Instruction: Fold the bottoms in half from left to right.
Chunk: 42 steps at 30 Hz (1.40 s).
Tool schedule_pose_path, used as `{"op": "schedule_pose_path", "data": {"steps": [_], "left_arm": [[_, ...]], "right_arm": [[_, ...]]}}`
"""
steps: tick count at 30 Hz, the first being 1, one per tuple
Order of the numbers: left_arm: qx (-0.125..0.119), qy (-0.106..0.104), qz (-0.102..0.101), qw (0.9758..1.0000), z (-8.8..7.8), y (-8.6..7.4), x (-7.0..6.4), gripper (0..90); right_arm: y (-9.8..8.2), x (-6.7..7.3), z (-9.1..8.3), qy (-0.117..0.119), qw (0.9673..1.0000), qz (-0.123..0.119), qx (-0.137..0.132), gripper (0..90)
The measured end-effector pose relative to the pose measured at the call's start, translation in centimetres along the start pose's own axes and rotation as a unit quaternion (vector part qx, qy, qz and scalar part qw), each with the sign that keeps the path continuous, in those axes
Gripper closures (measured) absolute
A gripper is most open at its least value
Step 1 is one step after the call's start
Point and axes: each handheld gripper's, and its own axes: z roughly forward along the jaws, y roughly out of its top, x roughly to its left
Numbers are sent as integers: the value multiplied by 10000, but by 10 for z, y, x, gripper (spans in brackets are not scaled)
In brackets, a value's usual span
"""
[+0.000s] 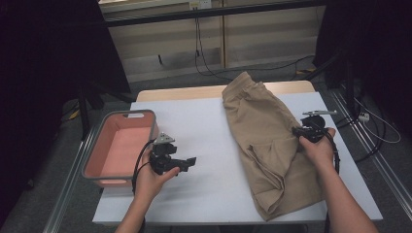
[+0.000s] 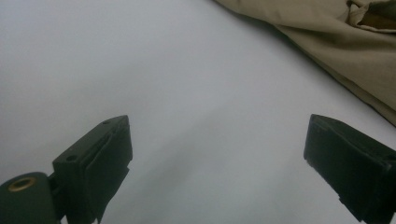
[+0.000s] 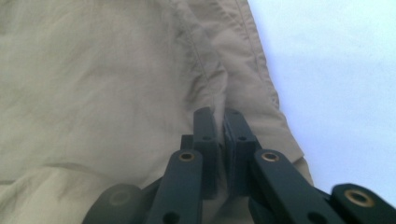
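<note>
Pink tub (image 1: pixel 95 145) with grey rim near left edge of table, open side up, white label on far rim. White sheet (image 1: pixel 204 141) covers tabletop; bare wood strip (image 1: pixel 180 92) shows at far edge. Black cables (image 1: pixel 204 58) trail on floor beyond, below pale wall panels (image 1: pixel 262 36).

A white table (image 1: pixel 209 141) carries tan shorts (image 1: pixel 265 141) and a pink bin (image 1: pixel 119 145).
</note>
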Motion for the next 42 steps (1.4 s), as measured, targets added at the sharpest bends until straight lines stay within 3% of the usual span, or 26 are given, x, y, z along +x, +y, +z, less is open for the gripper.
{"op": "schedule_pose_path", "data": {"steps": [18,24,29,32,39,42], "left_arm": [[-1,28,4,10000,-1,0,0,79],[8,26,21,10000,0,0,0,79],[0,36,2,10000,-1,0,0,79],[19,34,37,10000,-1,1,0,79],[7,36,31,10000,0,1,-2,79],[-4,30,49,10000,0,1,-2,79]], "right_arm": [[-4,-2,2,-81,9998,-198,63,868],[-4,1,1,-90,9989,-455,96,869],[-3,1,-2,-55,9989,-448,80,869],[-2,3,-7,-63,9986,-526,21,825],[5,18,-20,-148,9955,-912,-197,612],[9,25,-22,-14,9953,-942,-244,574]]}}
